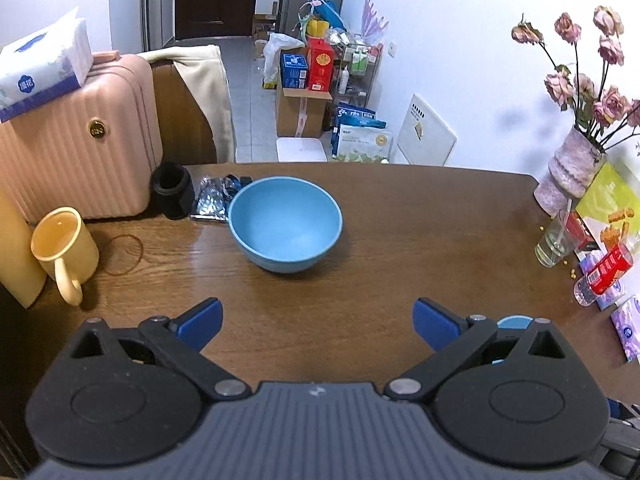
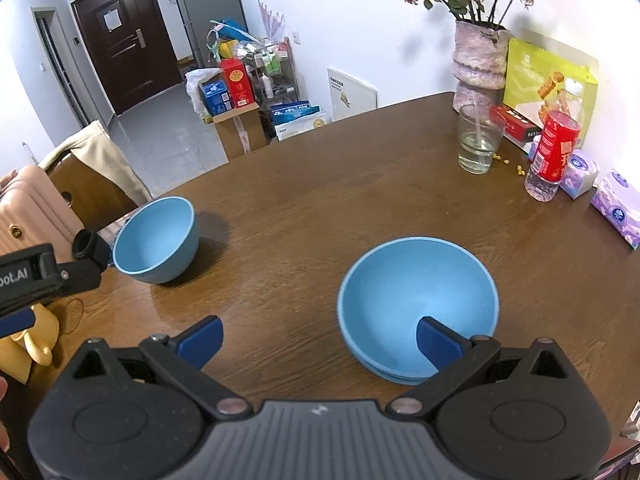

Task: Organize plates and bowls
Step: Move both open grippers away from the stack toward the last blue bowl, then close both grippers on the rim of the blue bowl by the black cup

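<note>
Two blue bowls stand upright on the brown wooden table [image 1: 400, 240]. The far bowl [image 1: 285, 223] is straight ahead of my left gripper [image 1: 318, 322], which is open and empty and well short of it. It also shows in the right wrist view [image 2: 156, 240] at the left. The near bowl [image 2: 418, 304] is in front of my right gripper [image 2: 319, 340], which is open and empty; its right finger reaches over the bowl's near rim, its left finger is over bare table. A sliver of the near bowl [image 1: 514, 322] shows behind my left gripper's right finger.
A yellow mug [image 1: 66, 250], a black cylinder [image 1: 172, 188] and a foil packet [image 1: 214, 198] lie at the table's left, beside a pink suitcase [image 1: 76, 140]. At the right stand a glass [image 2: 478, 140], a vase of flowers [image 2: 478, 60], a red-labelled bottle [image 2: 554, 152] and tissue packs [image 2: 618, 208].
</note>
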Demonstrator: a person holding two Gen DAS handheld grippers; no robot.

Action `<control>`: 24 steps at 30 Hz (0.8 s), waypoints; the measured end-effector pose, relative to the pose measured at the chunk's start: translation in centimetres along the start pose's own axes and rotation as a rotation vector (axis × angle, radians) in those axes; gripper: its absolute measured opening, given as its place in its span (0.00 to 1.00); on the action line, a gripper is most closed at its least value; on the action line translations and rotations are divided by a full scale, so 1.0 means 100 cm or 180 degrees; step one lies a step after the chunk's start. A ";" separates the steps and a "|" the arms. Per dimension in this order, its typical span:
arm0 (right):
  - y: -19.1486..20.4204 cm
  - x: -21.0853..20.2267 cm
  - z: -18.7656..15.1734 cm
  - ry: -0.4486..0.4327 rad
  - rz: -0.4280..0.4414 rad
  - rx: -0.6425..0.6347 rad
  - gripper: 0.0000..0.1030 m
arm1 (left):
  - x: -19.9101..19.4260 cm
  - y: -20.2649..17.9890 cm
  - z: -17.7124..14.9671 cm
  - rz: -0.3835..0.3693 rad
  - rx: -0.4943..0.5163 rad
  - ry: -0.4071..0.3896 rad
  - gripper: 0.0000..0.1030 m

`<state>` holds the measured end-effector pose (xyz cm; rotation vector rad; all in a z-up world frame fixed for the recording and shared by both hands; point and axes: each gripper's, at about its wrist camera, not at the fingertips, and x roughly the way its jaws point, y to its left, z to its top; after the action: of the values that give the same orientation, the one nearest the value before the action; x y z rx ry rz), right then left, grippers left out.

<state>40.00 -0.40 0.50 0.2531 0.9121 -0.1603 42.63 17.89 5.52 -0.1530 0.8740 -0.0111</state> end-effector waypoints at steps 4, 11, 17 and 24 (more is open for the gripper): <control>0.016 -0.001 0.003 -0.0010 0.0005 -0.0038 1.00 | -0.003 0.013 0.007 0.0026 0.0005 -0.0016 1.00; 0.046 0.002 0.015 -0.0002 0.0074 -0.0157 1.00 | -0.002 0.036 0.023 0.0089 -0.0088 -0.0042 1.00; 0.066 0.017 0.036 0.0089 0.0136 -0.0244 1.00 | 0.010 0.055 0.041 0.0128 -0.0216 -0.0002 1.00; 0.096 0.046 0.062 0.0184 0.0185 -0.0472 1.00 | 0.036 0.072 0.057 0.0228 -0.0365 0.0075 1.00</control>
<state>49.81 6.88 1.87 0.1469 0.9681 -0.0315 48.88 25.46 5.38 -0.2291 0.9037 0.1044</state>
